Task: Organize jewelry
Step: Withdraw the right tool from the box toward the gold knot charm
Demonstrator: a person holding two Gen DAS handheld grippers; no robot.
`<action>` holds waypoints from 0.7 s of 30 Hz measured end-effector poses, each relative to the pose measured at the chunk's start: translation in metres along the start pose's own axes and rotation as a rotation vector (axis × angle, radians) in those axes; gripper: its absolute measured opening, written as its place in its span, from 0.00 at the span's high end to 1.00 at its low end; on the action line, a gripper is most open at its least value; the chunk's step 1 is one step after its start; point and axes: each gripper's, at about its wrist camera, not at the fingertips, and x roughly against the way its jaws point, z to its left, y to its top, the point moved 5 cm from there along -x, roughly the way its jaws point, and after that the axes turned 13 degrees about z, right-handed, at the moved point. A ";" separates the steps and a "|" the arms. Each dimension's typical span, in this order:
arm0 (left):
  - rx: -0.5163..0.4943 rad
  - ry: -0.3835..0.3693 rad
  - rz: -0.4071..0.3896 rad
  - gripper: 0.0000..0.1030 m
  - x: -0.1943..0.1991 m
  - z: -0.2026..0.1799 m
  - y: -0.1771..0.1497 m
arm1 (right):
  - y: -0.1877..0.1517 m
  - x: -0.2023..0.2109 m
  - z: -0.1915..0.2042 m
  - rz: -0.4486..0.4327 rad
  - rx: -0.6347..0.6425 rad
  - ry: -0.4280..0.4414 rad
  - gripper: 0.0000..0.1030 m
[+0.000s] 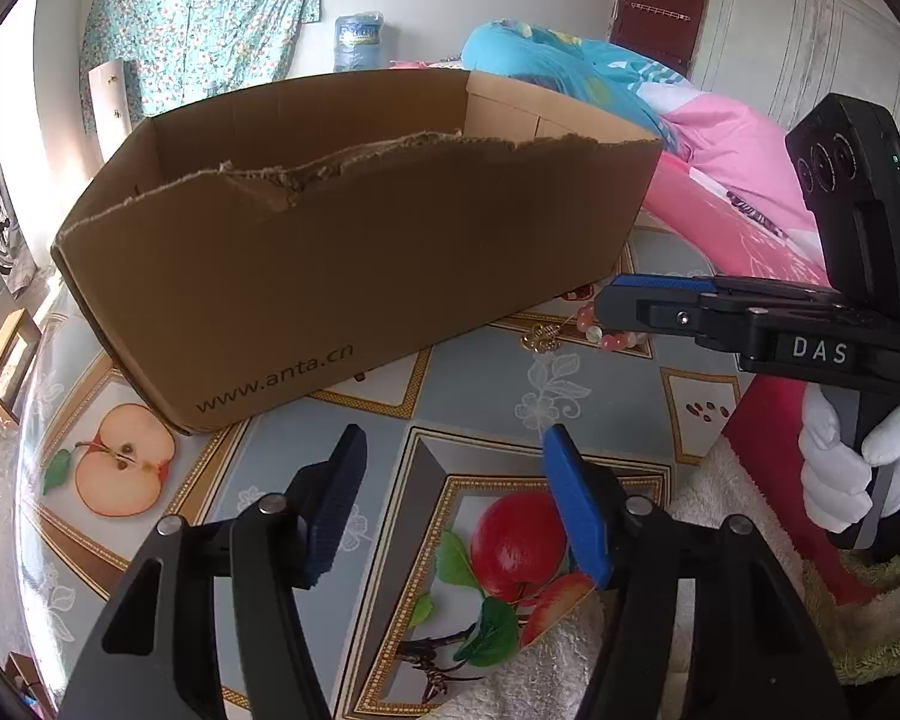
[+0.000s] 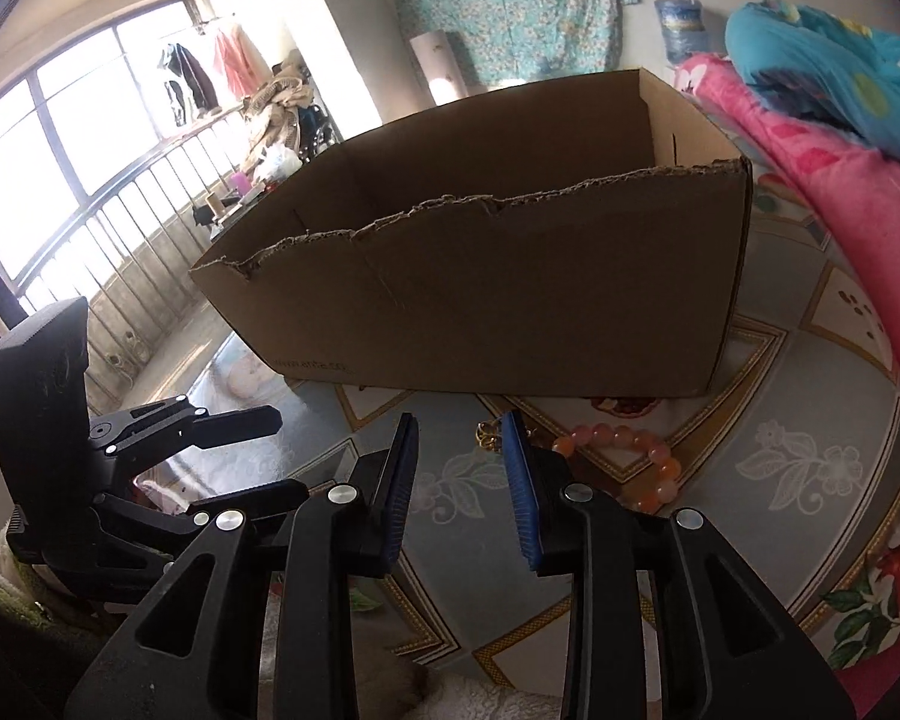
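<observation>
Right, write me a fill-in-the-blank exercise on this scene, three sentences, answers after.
1. The pink beaded bracelet lies on the patterned tablecloth, outside the brown ____ box.
2. The near top edge of that box is ragged and ____.
3. The left claw is ____, with nothing between its blue pads.

Missing words: cardboard; torn; open
</observation>
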 end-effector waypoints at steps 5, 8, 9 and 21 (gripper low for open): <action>-0.016 0.013 0.020 0.42 -0.016 -0.002 0.000 | 0.000 -0.020 0.003 0.019 0.051 -0.095 0.71; -0.047 0.031 0.026 0.42 -0.020 -0.004 0.000 | 0.001 -0.026 0.006 0.021 0.091 -0.142 0.71; -0.054 0.032 0.028 0.42 -0.022 -0.004 0.000 | 0.002 -0.029 0.007 0.024 0.105 -0.157 0.71; -0.083 0.043 0.022 0.42 -0.028 -0.007 0.007 | -0.003 -0.048 0.010 0.080 0.211 -0.256 0.77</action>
